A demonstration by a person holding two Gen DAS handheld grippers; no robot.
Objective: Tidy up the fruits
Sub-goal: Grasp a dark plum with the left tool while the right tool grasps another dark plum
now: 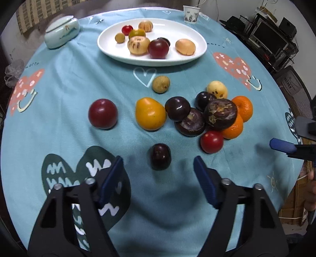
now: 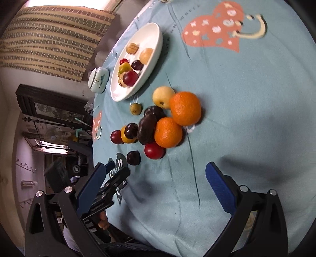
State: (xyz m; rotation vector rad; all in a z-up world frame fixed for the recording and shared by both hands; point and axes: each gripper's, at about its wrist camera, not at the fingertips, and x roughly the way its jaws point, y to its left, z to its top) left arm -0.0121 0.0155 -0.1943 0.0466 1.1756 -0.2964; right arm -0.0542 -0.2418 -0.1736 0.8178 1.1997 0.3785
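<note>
Hovering over the counter (image 1: 59,83) with its blue pads spread and nothing between them, the left tongs (image 1: 159,164) point down at a dark plum (image 1: 160,156) that lies alone on the teal cloth just ahead of the tips, not touched by either pad. Farther ahead of these tongs a red plum (image 1: 102,113) sits by itself to the left, with a yellow fruit (image 1: 150,114) beside it at the edge of a tight cluster: dark plums, two brown flattened fruits (image 1: 220,114) leaning on each other, two oranges (image 1: 244,107), a pale yellow fruit (image 1: 216,89) and a small red fruit (image 1: 212,141) nearest the tips on the right. A small greenish-brown fruit (image 1: 161,84) lies alone beyond the cluster. Well beyond that stands the white oval plate (image 1: 110,49), already holding several fruits, with a pale lidded jar (image 1: 62,32) to its left and a paper cup (image 1: 191,13) behind it. The right tongs (image 2: 158,174) also stand spread and empty above bare cloth, the same cluster ahead of their tips; one of their blue pads shows at the right edge of the left wrist view.
</note>
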